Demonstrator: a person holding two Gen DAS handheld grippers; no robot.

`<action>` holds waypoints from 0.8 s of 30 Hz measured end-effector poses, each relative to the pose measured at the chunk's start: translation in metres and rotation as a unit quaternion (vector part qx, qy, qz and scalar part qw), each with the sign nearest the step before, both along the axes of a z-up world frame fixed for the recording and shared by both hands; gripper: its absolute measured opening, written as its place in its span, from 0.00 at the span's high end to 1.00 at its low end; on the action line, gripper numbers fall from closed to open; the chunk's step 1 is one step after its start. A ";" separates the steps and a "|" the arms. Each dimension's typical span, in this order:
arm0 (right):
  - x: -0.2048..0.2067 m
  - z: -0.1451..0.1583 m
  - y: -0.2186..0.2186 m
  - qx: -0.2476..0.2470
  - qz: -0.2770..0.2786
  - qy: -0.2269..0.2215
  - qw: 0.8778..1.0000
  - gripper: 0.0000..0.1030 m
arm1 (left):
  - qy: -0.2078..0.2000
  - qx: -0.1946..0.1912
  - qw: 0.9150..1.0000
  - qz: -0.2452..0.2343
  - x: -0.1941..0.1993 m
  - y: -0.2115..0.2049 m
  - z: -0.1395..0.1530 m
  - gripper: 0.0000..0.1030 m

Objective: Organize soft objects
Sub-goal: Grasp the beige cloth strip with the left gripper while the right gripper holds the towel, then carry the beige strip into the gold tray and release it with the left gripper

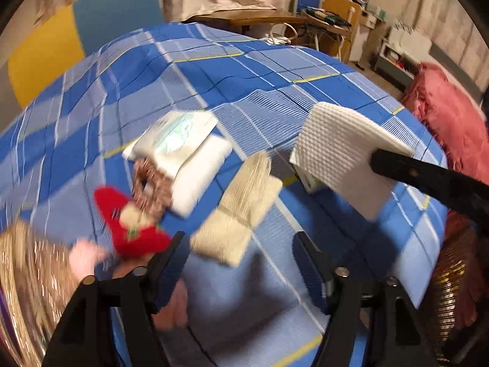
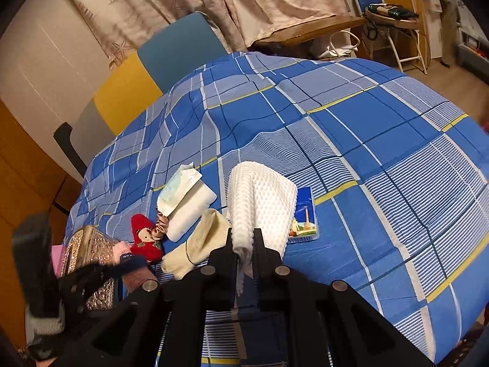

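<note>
Mid-carry: right tool (image 2: 243,238) clamped on white cloth (image 2: 262,202) above bed (image 2: 382,140), left tool (image 1: 238,263) open & empty; next prob. set cloth w/ the folded pile (image 2: 189,205).

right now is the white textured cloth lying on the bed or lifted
Lifted: the right gripper is shut on the white textured cloth, which hangs above the bed.

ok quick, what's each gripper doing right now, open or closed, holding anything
Left gripper: open, holding nothing, above the blue checked bedsheet.
Right gripper: shut on the white textured cloth, lifted off the bed.
</note>
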State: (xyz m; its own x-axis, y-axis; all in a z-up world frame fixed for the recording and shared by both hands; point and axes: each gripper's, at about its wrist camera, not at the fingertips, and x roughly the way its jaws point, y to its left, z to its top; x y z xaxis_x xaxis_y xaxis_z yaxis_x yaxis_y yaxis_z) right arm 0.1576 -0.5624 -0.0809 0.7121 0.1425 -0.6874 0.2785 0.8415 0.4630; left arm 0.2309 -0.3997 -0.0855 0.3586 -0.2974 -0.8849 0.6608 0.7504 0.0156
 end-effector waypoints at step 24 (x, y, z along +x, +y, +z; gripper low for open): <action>0.002 -0.003 -0.004 0.004 -0.007 -0.001 1.000 0.92 | 0.050 -0.055 0.995 0.068 0.010 0.031 -0.016 0.74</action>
